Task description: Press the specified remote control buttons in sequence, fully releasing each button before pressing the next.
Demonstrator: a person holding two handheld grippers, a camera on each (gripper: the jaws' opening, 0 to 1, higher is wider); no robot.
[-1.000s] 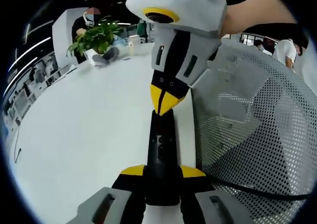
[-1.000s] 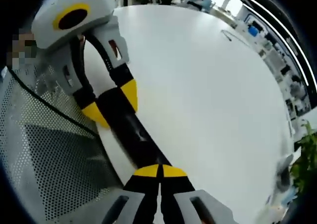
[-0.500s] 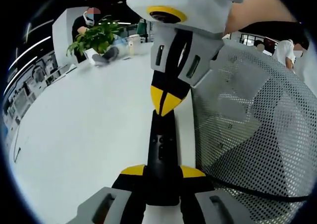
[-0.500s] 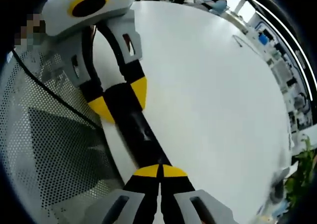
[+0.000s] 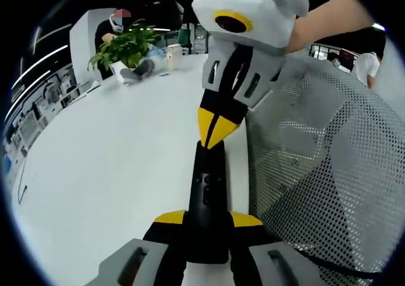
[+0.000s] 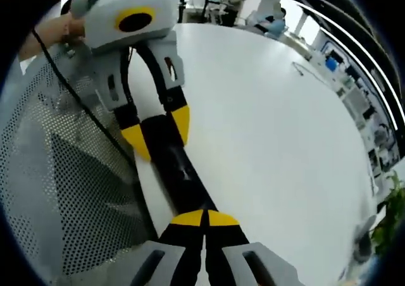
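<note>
Over a white table (image 5: 114, 166), beside a perforated mesh chair back (image 5: 323, 172), a long black remote (image 5: 206, 185) is held clamped at one end between the yellow-tipped jaws of the left gripper (image 5: 207, 221). From above, the right gripper (image 5: 214, 126) comes down with its jaws pressed together, their yellow tips touching the remote's far end. Seen from the right gripper view, the remote (image 6: 174, 172) runs from the right gripper (image 6: 205, 217) up to the left gripper (image 6: 158, 133). A potted plant (image 5: 123, 49) stands at the far table edge
</note>
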